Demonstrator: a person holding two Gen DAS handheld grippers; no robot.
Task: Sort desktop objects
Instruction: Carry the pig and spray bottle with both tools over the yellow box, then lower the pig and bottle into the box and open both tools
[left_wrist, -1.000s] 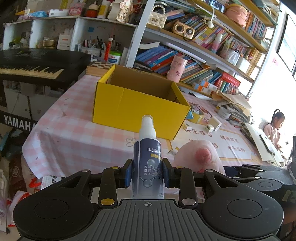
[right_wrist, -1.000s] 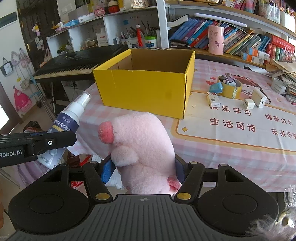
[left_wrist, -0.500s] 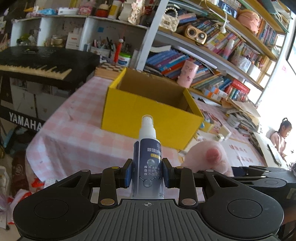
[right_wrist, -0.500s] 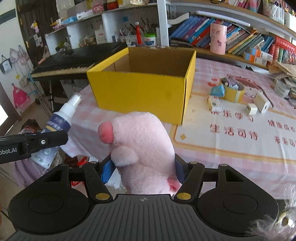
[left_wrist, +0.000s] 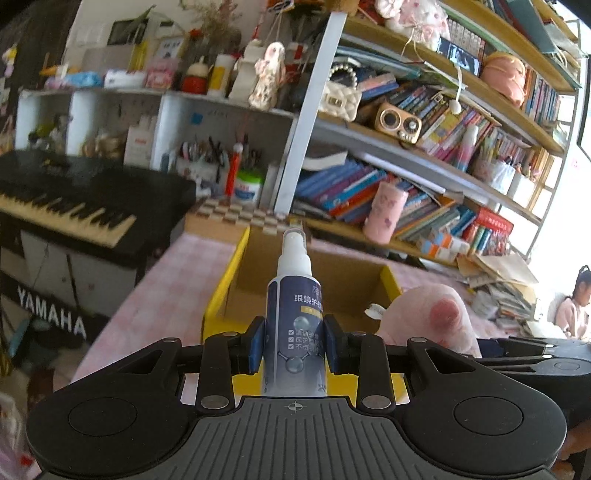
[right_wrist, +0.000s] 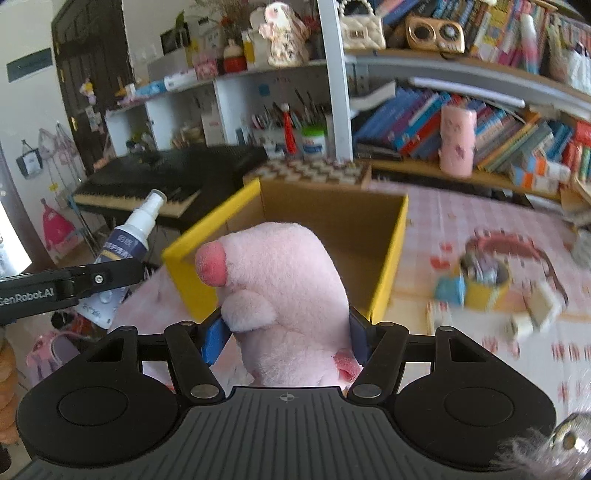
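My left gripper (left_wrist: 294, 343) is shut on a dark blue spray bottle (left_wrist: 295, 325) with a white nozzle, held upright just in front of the open yellow cardboard box (left_wrist: 236, 273). The same bottle (right_wrist: 127, 251) shows at the left of the right wrist view. My right gripper (right_wrist: 286, 328) is shut on a pink plush pig (right_wrist: 280, 291), its snout pointing left, close to the yellow box (right_wrist: 388, 273) at its near wall. The plush pig (left_wrist: 432, 317) also appears to the right of the bottle in the left wrist view. The box's inside looks bare.
A pink checked tablecloth (right_wrist: 443, 218) covers the table. A yellow tape roll (right_wrist: 484, 284) and small white items (right_wrist: 543, 310) lie right of the box. A black keyboard (left_wrist: 74, 206) stands left of the table. Book-filled shelves (left_wrist: 424, 162) and a pink cup (right_wrist: 456, 144) rise behind.
Both grippers have moved forward and upward toward the yellow box, carrying the bottle and the plush pig. The box now looms much closer and its inside shows.
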